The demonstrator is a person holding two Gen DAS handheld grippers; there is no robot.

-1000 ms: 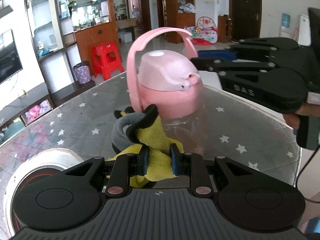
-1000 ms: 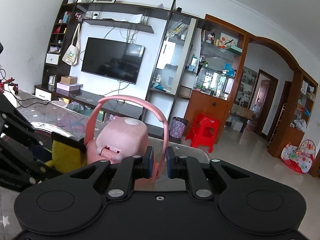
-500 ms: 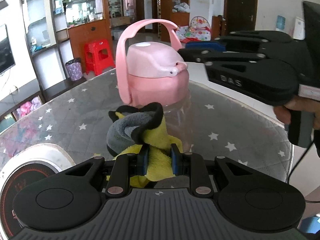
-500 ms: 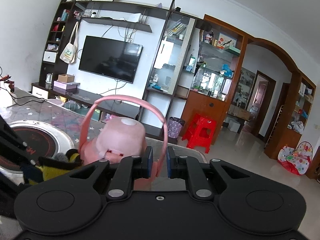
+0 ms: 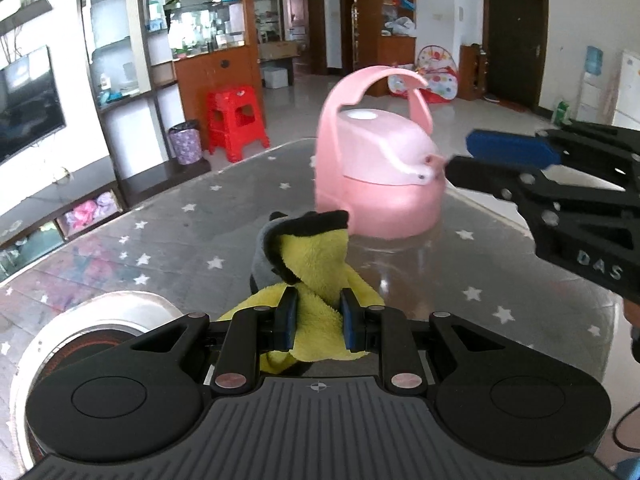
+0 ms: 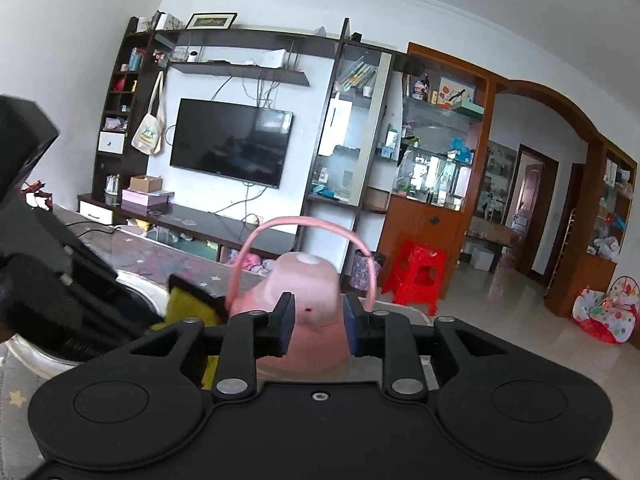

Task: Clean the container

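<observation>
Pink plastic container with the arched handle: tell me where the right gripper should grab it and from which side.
Grip the pink plastic container across its domed lid, coming level from the spout side, where the right gripper already straddles it, open. The thin arched handle would likely swing.

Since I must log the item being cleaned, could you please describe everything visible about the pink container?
The pink container looks like smooth matte plastic: a squat round base, a paler domed lid with a white disc on top and a small latch at the front, and an arched carry handle standing upright. It sits upright, lid shut, on the starred table. The right gripper is open with its fingers either side of the lid; contact is unclear.
</observation>
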